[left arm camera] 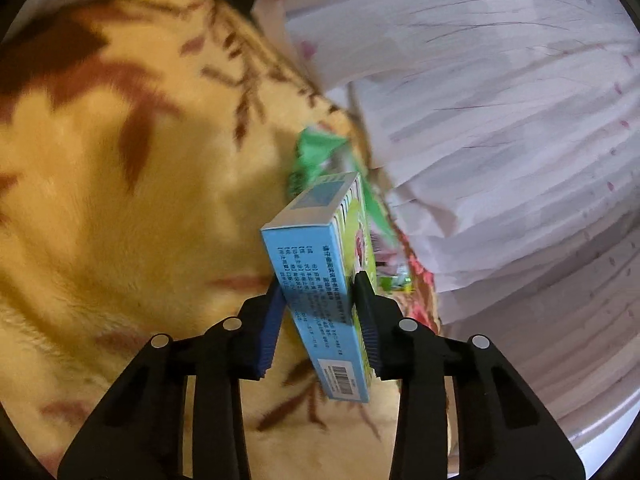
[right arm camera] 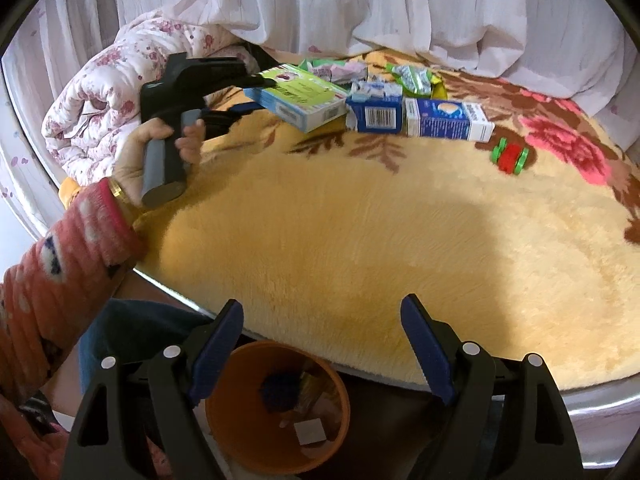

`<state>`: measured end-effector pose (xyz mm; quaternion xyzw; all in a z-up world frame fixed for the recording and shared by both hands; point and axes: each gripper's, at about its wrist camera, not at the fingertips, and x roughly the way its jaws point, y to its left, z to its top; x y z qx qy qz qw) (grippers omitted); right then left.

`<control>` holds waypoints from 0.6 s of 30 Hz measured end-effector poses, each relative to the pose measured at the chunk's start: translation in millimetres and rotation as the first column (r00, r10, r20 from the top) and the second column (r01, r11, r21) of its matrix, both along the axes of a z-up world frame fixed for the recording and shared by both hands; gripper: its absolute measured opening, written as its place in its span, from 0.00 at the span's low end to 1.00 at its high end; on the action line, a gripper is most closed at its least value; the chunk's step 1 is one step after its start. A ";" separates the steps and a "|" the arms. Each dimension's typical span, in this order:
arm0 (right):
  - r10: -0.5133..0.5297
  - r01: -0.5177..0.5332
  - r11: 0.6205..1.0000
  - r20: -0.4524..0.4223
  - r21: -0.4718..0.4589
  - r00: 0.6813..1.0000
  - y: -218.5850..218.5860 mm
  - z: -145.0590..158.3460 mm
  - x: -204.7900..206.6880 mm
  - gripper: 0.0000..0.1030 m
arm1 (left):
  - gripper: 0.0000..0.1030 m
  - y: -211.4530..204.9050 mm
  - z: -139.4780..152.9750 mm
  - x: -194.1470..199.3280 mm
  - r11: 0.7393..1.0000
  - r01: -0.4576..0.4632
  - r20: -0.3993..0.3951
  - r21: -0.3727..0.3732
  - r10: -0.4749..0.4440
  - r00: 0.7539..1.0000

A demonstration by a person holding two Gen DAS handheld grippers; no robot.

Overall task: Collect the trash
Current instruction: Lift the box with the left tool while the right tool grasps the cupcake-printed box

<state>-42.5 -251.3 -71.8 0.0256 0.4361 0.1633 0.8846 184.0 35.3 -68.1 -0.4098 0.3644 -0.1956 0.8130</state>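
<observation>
My left gripper (left arm camera: 318, 304) is shut on a long light-blue carton (left arm camera: 316, 256) with a green face, its pads pressing both broad sides, and the carton is tilted above the yellow blanket (left arm camera: 120, 200). In the right wrist view a hand (right arm camera: 160, 152) holds that gripper (right arm camera: 252, 94) on the same carton (right arm camera: 300, 100) at the far left of a trash pile. The pile holds a dark-blue box (right arm camera: 374, 114), a white-and-blue box (right arm camera: 448, 120) and green wrappers (right arm camera: 412, 78). My right gripper (right arm camera: 322, 308) hangs open and empty above an orange bin (right arm camera: 224, 420) by the bed's edge.
A red-and-green spool (right arm camera: 512, 156) lies right of the boxes. A rolled floral quilt (right arm camera: 100, 100) sits at the left, with white curtains (right arm camera: 400, 0) behind the bed. The bin holds a blue ball and scraps. A patterned sleeve (right arm camera: 60, 264) crosses the lower left.
</observation>
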 end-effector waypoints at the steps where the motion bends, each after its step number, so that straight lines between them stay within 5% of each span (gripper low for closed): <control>1: -0.001 0.001 1.000 0.010 -0.003 1.000 -0.1 2.4 1.8 0.77 | 0.32 1.7 7.7 -4.8 1.000 0.005 0.022 -0.002 -0.005 1.000; 9: -0.044 0.042 0.999 0.100 0.021 0.994 -0.3 26.7 42.0 0.77 | 0.31 12.8 62.9 -53.2 0.992 0.012 0.163 0.126 -0.033 0.986; 18: -0.097 0.099 0.995 0.144 -0.006 0.985 14.1 29.2 144.0 0.77 | 0.31 25.0 86.5 -112.7 0.958 -0.013 0.227 0.286 -0.055 0.972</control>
